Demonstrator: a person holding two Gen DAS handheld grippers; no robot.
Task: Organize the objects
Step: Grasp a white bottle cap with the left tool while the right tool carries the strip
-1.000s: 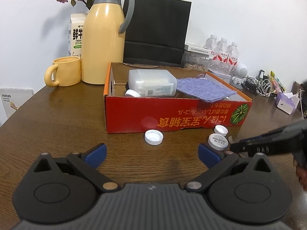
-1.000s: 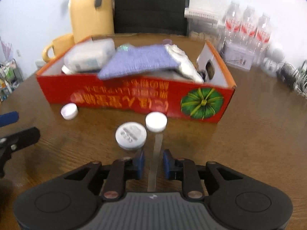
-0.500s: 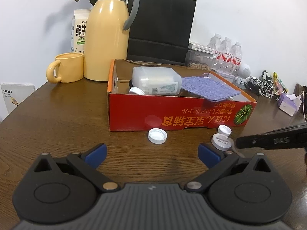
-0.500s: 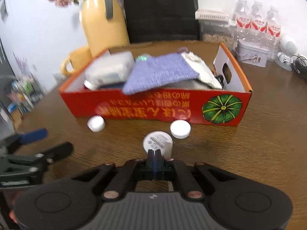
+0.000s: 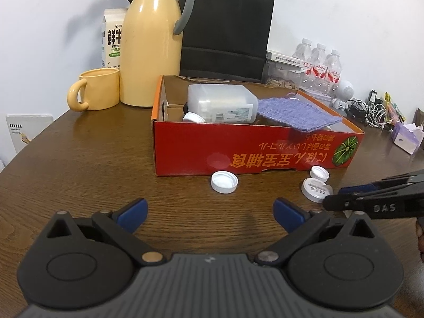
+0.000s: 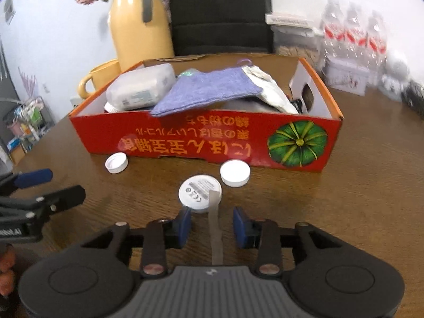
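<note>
A red cardboard box (image 5: pixel 259 156) (image 6: pixel 206 143) stands on the brown table and holds a clear plastic bottle (image 5: pixel 221 106), a purple cloth (image 5: pixel 296 112) (image 6: pixel 209 90) and a white packet (image 6: pixel 270 91). In front of it lie a white cap (image 5: pixel 224 182) (image 6: pixel 116 162), a second white cap (image 5: pixel 319 172) (image 6: pixel 235 172) and a round white labelled lid (image 5: pixel 316 189) (image 6: pixel 200 193). A pale strip (image 6: pixel 215 228) lies on the table from that lid back between my right fingers. My left gripper (image 5: pixel 210 210) is open and empty. My right gripper (image 6: pixel 212 226) is open just behind the lid.
A yellow thermos jug (image 5: pixel 151 42), a yellow mug (image 5: pixel 96 89), a milk carton (image 5: pixel 111 39) and a black paper bag (image 5: pixel 225 29) stand behind the box. Water bottles (image 5: pixel 320 63), cables (image 5: pixel 371 111) and a tissue pack (image 5: pixel 408 137) are at the right.
My right gripper was shut half a second ago and has now opened, with the strip between its fingers. The left gripper has drawn back a little and stays open.
</note>
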